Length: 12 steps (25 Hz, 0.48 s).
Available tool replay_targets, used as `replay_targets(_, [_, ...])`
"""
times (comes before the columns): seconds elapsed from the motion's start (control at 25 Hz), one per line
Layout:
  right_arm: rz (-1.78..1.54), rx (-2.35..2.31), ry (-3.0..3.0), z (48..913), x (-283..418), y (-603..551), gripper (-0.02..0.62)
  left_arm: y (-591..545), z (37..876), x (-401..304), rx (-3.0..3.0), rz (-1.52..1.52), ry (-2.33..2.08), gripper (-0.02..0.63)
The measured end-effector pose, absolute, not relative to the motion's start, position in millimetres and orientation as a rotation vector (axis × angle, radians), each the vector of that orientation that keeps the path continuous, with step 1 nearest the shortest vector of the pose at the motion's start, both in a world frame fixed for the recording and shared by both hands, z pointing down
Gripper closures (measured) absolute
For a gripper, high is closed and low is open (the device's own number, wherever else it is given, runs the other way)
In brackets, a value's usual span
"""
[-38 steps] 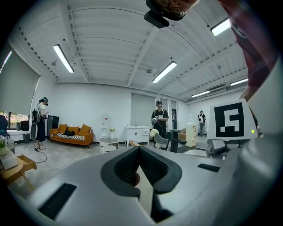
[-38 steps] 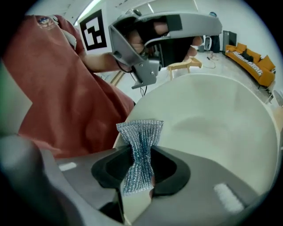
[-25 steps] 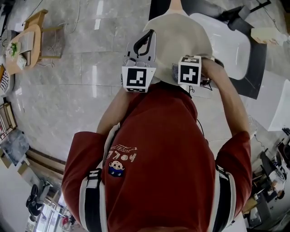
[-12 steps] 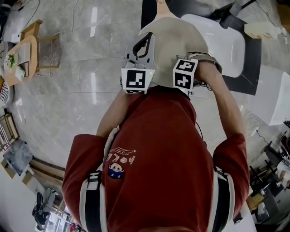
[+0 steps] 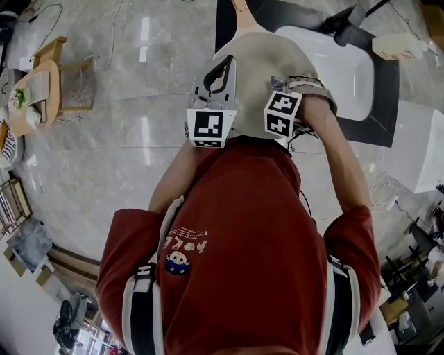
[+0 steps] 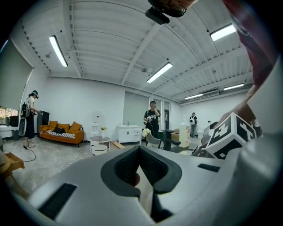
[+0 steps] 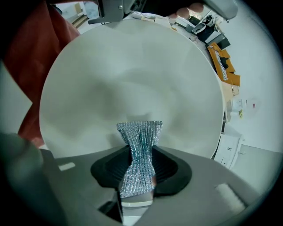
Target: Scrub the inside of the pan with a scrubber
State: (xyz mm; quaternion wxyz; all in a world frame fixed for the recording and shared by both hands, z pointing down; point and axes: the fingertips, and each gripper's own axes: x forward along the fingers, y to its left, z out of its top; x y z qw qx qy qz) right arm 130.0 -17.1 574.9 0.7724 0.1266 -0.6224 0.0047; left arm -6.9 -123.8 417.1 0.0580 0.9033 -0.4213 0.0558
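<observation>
As a person in a red shirt (image 5: pixel 243 229) stands over a grey marble floor (image 5: pixel 104 145), a cream pan (image 5: pixel 260 59) is held up in front of the chest, its pale handle (image 5: pixel 243 12) pointing away from the body; the left gripper (image 6: pixel 140 170) has its dark pads closed on a thin cream edge that appears to be the pan's rim, at the pan's left side in the head view; the right gripper (image 7: pixel 139 170) is clamped on a glittering silver scrubber (image 7: pixel 139 141), pinched at its waist so that it fans out above the jaws; the scrubber's upper edge lies low on the pan's smooth inner face, though whether it touches cannot be told; beyond the left gripper an orange sofa (image 6: pixel 61 132) lines a white wall; a wooden stool (image 5: pixel 59 62) stands well off to the left.
</observation>
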Motion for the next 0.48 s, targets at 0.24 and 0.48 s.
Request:
replay_targets(0.24, [-0.072, 0.355, -1.318, 576.4, 136.0, -39.0, 0.437, -124.6, 419.0, -10.7, 2.737, 0.187, -1.285, 0.601])
replay_targets(0.48, [-0.111, 0.528, -1.302, 570.1, 138.3, -68.7, 0.437, -125.8, 418.7, -17.1, 2.73, 0.192, -1.306, 0.601])
